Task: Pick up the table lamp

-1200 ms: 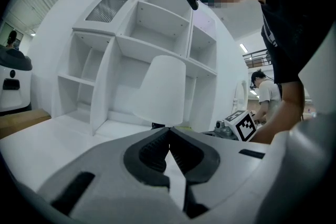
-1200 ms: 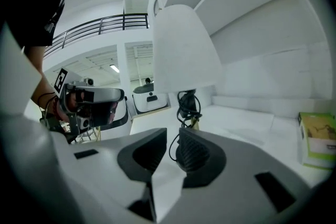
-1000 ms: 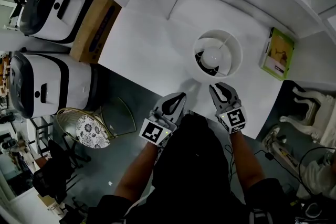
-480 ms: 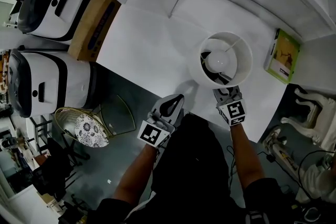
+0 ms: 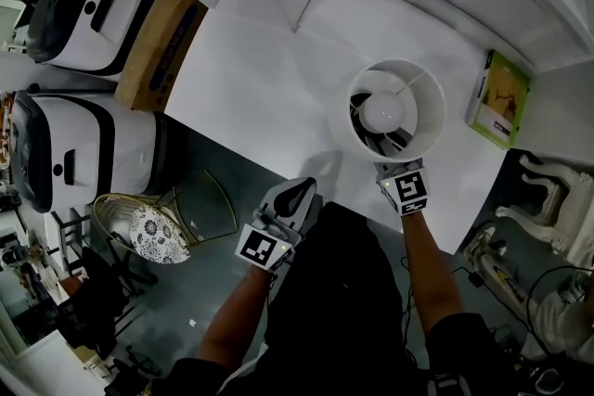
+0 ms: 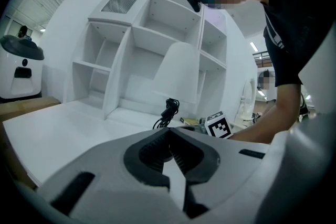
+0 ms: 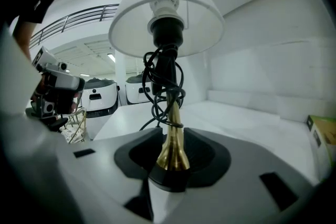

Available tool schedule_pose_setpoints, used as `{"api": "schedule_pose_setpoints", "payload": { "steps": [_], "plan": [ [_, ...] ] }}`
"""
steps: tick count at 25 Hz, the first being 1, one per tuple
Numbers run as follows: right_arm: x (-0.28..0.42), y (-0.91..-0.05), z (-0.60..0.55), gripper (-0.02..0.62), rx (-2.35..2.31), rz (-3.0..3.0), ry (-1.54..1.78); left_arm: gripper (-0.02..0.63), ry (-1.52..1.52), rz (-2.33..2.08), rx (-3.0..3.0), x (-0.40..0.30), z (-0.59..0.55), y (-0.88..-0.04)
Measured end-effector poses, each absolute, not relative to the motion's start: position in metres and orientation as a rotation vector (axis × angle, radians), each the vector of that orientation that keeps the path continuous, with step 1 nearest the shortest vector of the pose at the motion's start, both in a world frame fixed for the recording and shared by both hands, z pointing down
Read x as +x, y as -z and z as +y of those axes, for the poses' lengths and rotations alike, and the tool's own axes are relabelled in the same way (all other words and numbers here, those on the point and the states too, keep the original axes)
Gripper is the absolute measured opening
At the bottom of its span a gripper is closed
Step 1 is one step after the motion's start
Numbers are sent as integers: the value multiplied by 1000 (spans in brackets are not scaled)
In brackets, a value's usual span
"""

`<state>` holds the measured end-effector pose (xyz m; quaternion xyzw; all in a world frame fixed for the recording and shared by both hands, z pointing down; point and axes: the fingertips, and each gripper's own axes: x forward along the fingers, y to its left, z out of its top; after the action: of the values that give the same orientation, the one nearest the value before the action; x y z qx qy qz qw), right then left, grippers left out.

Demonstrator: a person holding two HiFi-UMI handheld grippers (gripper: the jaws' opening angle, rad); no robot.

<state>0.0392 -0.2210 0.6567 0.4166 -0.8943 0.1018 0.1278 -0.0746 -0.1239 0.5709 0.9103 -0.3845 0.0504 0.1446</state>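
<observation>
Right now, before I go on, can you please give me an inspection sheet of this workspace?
Surface: white table.
Job's things: lamp upright, white shade, brass stem.
Clutter: green book near the right edge; cardboard box at the left edge.
Grippers: right gripper shut on the lamp's stem; left gripper shut, empty.
Cables: black cord wound round the stem.
Surroundings: two white machines; wire basket on the floor.
</observation>
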Motion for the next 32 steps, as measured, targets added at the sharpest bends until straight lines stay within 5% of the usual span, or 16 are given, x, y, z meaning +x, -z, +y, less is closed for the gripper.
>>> {"api": "schedule_pose_setpoints", "payload": {
  "steps": [32],
  "plan": [
    [12,-673,-255,138,1093,-2577,-234,17,-154,-1092,2602,-70,-132,-568]
  ]
}}
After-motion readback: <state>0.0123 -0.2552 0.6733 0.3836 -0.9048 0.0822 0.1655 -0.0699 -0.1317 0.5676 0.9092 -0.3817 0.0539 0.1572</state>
